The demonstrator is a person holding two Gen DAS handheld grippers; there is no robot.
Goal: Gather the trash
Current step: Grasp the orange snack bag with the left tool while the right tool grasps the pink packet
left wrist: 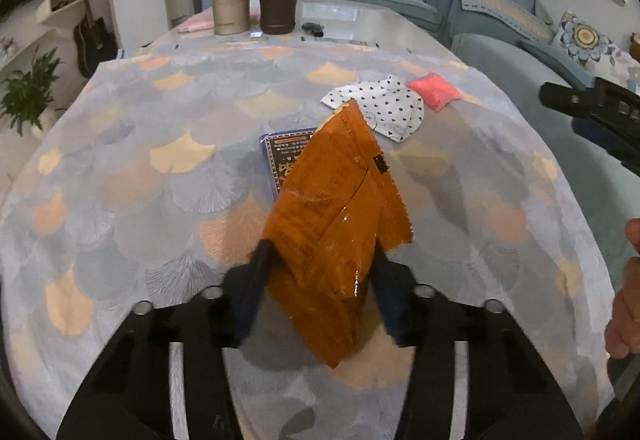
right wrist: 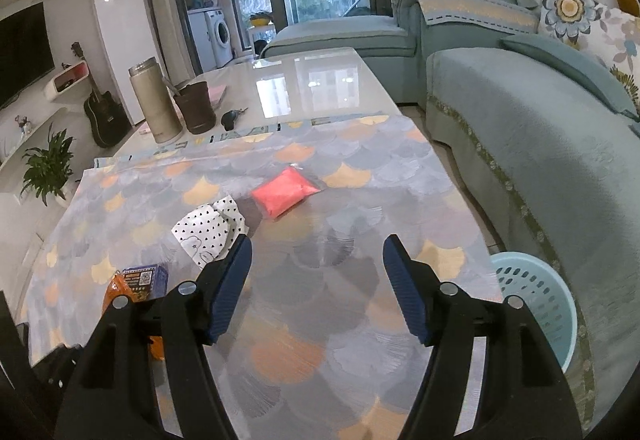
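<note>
The left gripper squeezes the orange wrapper, lifted just ahead of its fingers. The right gripper is wide open, holding nothing. The grip looks thin, maybe; the wrapper could slip out before reaching the blue basket.

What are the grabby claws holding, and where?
The left gripper pinches the orange snack wrapper by its lower half, lifted off the tablecloth. The right gripper is open and holds nothing.

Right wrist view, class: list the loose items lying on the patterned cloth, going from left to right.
Orange packet → blue box → spotted cloth → pink packet.
</note>
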